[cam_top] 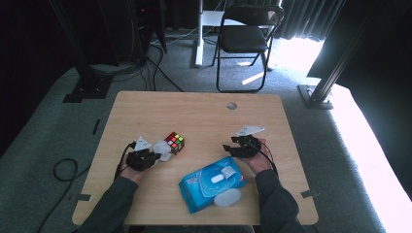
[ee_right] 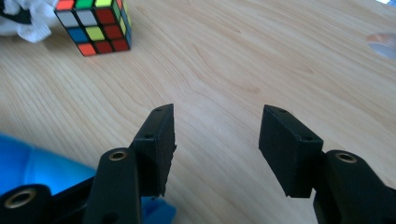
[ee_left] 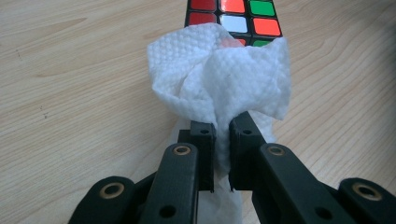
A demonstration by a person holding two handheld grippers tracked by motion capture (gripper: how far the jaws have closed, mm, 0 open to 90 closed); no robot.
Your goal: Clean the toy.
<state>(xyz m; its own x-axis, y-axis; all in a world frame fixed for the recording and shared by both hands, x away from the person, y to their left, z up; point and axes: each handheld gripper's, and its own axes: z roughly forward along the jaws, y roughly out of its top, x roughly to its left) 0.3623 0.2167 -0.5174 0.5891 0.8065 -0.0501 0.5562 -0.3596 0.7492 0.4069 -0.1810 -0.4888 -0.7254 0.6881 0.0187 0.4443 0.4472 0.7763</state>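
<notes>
wipe (ee_left: 219, 79) pinched in left gripper (ee_left: 222, 135), touching rubik's cube (cam_top: 174, 142) at its 8 o'clock; right gripper (ee_right: 217, 149) wide, empty. next: scrub cube faces.

One cube (cam_top: 175, 142), one wipe (ee_left: 219, 74), one wipes pack (cam_top: 212, 186), perhaps one chair (cam_top: 248, 34).
</notes>
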